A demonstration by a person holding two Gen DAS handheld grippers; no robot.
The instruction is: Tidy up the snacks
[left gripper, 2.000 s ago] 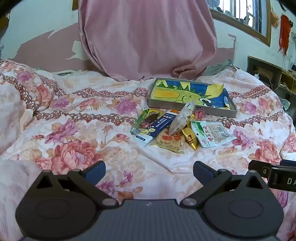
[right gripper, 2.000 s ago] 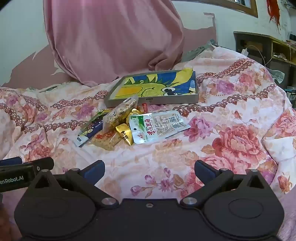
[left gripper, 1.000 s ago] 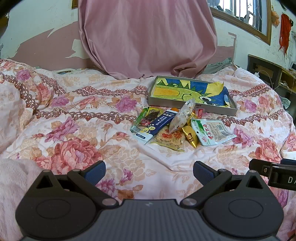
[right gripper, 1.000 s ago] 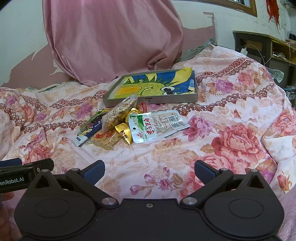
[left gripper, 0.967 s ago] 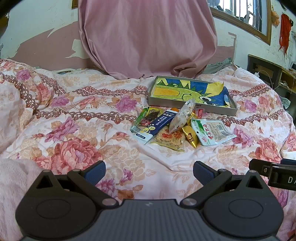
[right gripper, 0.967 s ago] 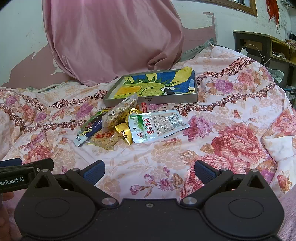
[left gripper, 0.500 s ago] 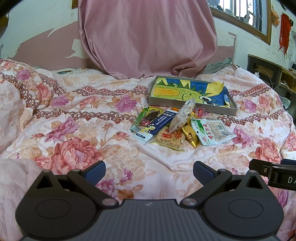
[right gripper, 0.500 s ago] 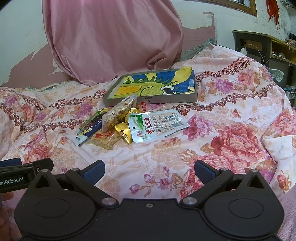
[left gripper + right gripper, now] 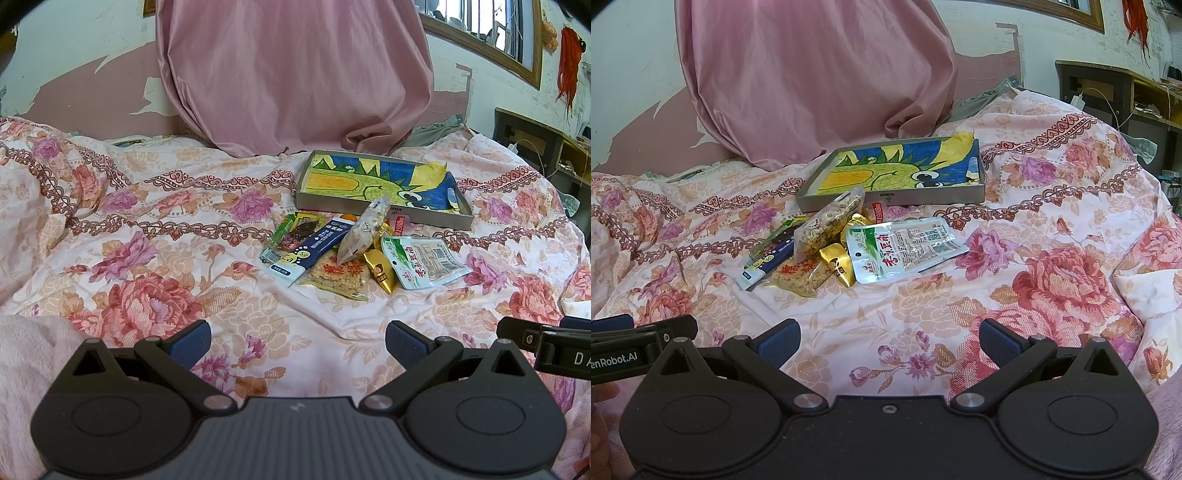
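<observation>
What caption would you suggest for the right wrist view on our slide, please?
Open right gripper faces a pile of snack packets beside a shallow tray on a floral bedspread.

Snack packets (image 9: 354, 251) lie heaped – overlapping – just before the gray painted tray (image 9: 384, 212).

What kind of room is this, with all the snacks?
Probably a bedroom in a home. The snack packets and a shallow box lie on a bed's flowered quilt, a pink curtain hangs behind it, and a window sits high on the wall.
</observation>
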